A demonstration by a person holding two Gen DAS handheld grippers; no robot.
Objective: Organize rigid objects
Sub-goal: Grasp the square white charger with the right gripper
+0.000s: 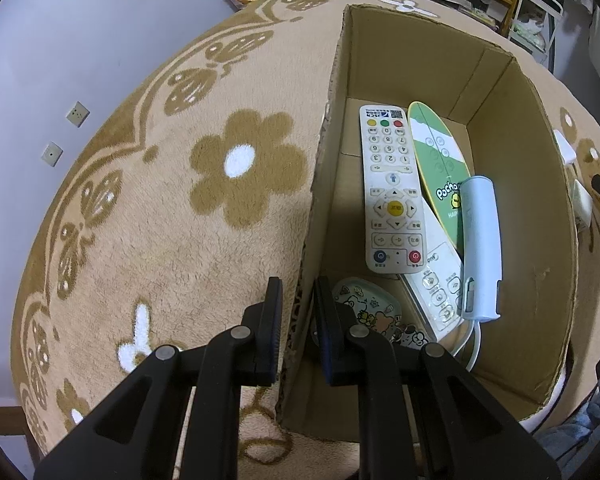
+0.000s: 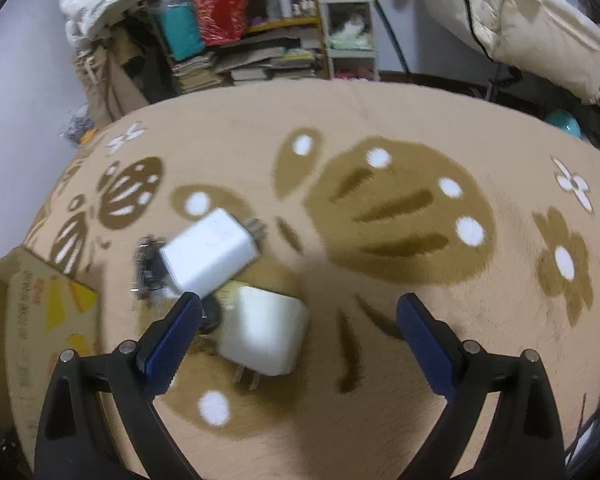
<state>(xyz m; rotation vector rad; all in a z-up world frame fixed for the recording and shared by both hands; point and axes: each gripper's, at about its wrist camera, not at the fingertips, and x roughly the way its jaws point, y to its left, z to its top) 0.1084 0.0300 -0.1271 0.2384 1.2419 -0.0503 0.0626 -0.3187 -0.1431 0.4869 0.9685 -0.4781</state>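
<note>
Chargers are what remain outside: two white plug adapters lie on the flower-patterned rug over the tabletop, just right of the cardboard box (image 1: 384, 60). The nearer charger (image 2: 262, 330) sits prongs toward you, touching the farther charger (image 2: 210, 254), which lies tilted with its prongs to the right.

Your right gripper (image 2: 300, 336) has its jaws spread wide and empty, the nearer charger sitting toward the left finger rather than centred. Shift a little left so both pads straddle its flat sides, then close across the body, not the prongs. The picture is blurred, so settle before closing.

Your left gripper (image 1: 298, 328) has its jaws nearly closed, pinching the near wall of the box; keep that grip firm so the box stays put.

Watch the small dark item (image 2: 146, 268) half hidden behind the farther charger; I cannot tell what it is. Inside the box, the white remote (image 1: 390, 188), green oval card (image 1: 436, 164), pale blue handset (image 1: 480, 248), a second remote (image 1: 440, 288) and a cartoon-print dish (image 1: 366, 304) leave bare floor along the far end.
</note>
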